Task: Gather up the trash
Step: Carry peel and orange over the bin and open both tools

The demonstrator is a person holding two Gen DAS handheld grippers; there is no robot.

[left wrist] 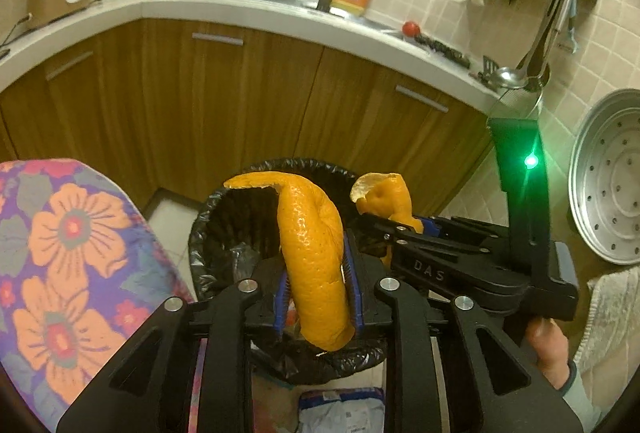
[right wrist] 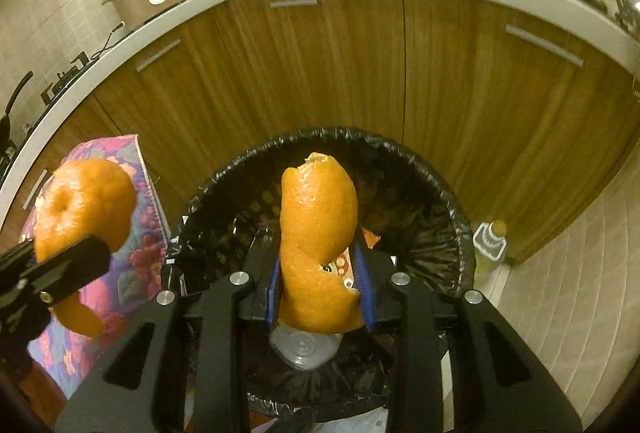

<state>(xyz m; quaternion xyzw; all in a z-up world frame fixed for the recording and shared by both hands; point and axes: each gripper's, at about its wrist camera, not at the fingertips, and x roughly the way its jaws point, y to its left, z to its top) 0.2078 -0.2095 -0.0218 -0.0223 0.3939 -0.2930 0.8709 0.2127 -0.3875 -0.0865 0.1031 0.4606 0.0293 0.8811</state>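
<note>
The round trash bin lined with a black plastic bag (right wrist: 420,233) stood on the tiled floor in front of the wooden cabinet doors (right wrist: 360,73), its mouth open, with some wrappers and a clear plastic piece already lying at its bottom. The left gripper (left wrist: 318,297) held a long curled strip of orange peel (left wrist: 316,253) in narrow jaws above the bin's near left rim. The right gripper (right wrist: 322,289) likewise held a second, shorter piece of orange peel (right wrist: 320,233) in narrow jaws over the bin's middle. Judging by this, the picking up was done and both peels had been carried to the bin; what remained was to let them drop in. A flat blue-and-white packet (left wrist: 340,411) still lay on the floor near the bin, possibly more trash to collect.
</note>
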